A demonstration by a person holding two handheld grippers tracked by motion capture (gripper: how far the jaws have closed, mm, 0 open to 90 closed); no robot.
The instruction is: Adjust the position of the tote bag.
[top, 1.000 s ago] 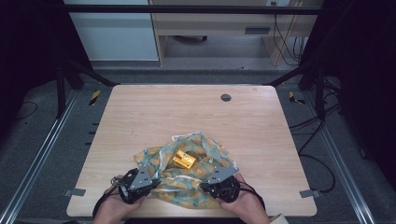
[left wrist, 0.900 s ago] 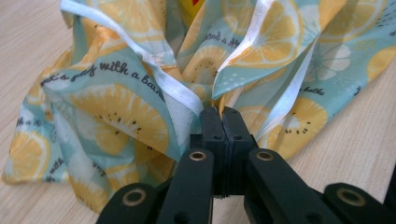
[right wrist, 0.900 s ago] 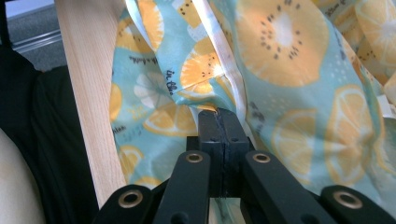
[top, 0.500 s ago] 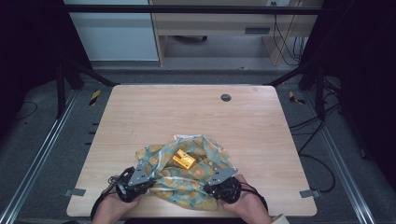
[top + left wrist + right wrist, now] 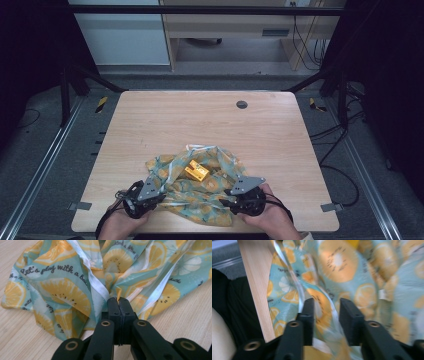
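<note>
My left gripper (image 5: 119, 301) is clenched on a gathered fold of the lemon-print bag (image 5: 200, 187) to pin its near-left edge, while my right gripper (image 5: 325, 307) has just been opening, jaws apart with cloth and white ribbon (image 5: 298, 293) loose between them, I judge for a fresh bite. The bag lies crumpled at the table (image 5: 150, 125)'s near edge. A yellow box (image 5: 196, 171) sits on the bag's far folds, a dark round grommet (image 5: 242, 104) well beyond; nothing blocks me.

right tool (image 5: 324, 315) | jaws just opened | lemon-print cloth (image 5: 352, 272) loose between them
</note>
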